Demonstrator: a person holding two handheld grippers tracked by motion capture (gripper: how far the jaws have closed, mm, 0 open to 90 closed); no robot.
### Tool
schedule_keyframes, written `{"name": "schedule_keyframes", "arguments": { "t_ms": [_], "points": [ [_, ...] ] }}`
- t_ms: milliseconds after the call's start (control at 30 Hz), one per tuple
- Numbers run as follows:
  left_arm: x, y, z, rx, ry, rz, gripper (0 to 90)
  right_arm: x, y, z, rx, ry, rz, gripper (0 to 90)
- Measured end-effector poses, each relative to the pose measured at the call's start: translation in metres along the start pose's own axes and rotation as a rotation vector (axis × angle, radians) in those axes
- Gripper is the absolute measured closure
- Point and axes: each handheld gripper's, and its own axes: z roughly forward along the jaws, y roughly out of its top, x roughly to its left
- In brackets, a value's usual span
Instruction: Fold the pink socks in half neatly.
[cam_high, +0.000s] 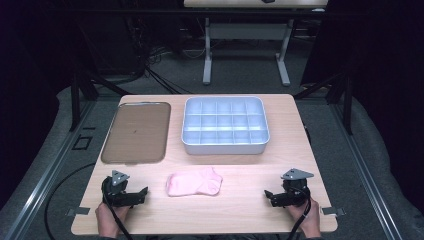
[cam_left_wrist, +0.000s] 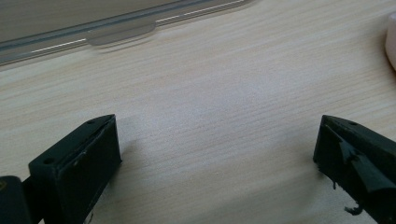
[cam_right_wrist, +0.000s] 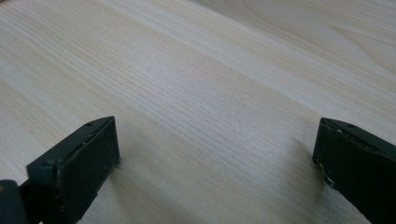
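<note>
The left gripper view crops the pink socks to a sliver — and the lid, apparently, blurs.

No readable text anywhere, no labels, brands, nos. or signs. Worktop is plain wood grain; brown tray, grey compartment box and pink socks carry no markings I can make out.

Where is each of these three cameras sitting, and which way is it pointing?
High view: above the near edge, looking forward and down on the table, pink socks, lid and divided box; both hands and tools show.
Left gripper view: rides the left tool, low over the wood, jaws apart.
Right gripper view: rides the right tool, likewise.
Shared: the lid's edge and the socks show in the high and left gripper views.
</note>
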Motion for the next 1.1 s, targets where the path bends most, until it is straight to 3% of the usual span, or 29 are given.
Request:
{"name": "schedule_keyframes", "arguments": {
  "t_ms": [167, 400, 767, 1000, 1100],
  "points": [
    [-0.001, 0.001, -0.002, 0.009, 0.004, 0.008, 1.1, 0.000, 0.000, 0.000, 0.001, -0.001, -0.001, 0.0],
    [-0.008, 0.014, -0.020, -0.041, -0.024, 0.017, 1.0, 0.000, 0.000, 0.000, 0.003, 0.002, -0.001, 0.0],
    [-0.040, 0.046, -0.033, -0.073, -0.132, 0.095, 0.3, -0.001, 0.000, 0.000, 0.002, 0.000, 0.001, 0.0],
    [-0.067, 0.066, -0.027, -0.081, -0.211, 0.146, 1.8, -0.001, 0.000, -0.001, 0.006, -0.001, 0.002, 0.0],
    [-0.075, 0.070, -0.024, -0.077, -0.226, 0.153, 0.6, -0.001, 0.000, -0.001, 0.008, -0.004, 0.002, 0.0]
  ]
}}
